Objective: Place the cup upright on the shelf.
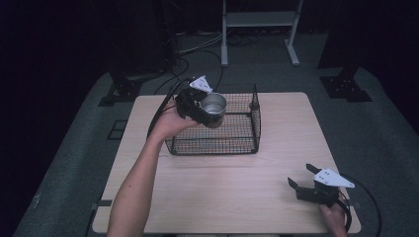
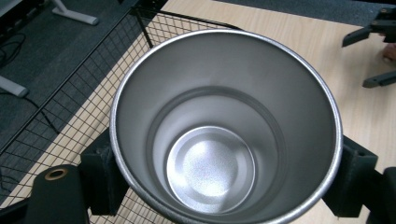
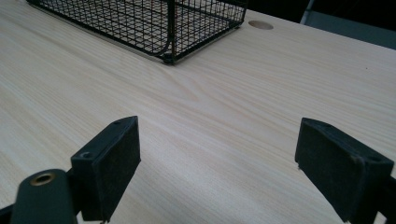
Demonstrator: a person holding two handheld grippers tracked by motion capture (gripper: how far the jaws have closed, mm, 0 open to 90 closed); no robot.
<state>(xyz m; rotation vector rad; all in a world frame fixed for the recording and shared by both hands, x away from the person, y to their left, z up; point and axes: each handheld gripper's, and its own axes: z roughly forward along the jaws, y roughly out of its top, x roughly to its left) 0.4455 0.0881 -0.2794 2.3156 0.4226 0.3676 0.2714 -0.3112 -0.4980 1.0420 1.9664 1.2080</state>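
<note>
A shiny steel cup (image 1: 213, 107) hangs above the left part of a black wire basket (image 1: 244, 140), with my left gripper (image 1: 205, 109) shut on it. In the left gripper view the cup (image 2: 224, 126) is empty and upright, its mouth facing the camera, and my left gripper (image 2: 226, 175) has a black pad pressed on either side of it. My right gripper (image 1: 303, 177) rests open near the table's front right corner, held by a hand. In the right gripper view my right gripper (image 3: 229, 163) has its pads (image 3: 114, 161) wide apart over bare wood, with nothing between them.
The basket (image 3: 168, 28) stands on a light wooden table (image 1: 276, 163), toward its back middle. The other gripper (image 2: 373, 51) shows far off in the left gripper view. Cables, dark stands and a white frame (image 1: 259, 29) lie on the grey floor behind the table.
</note>
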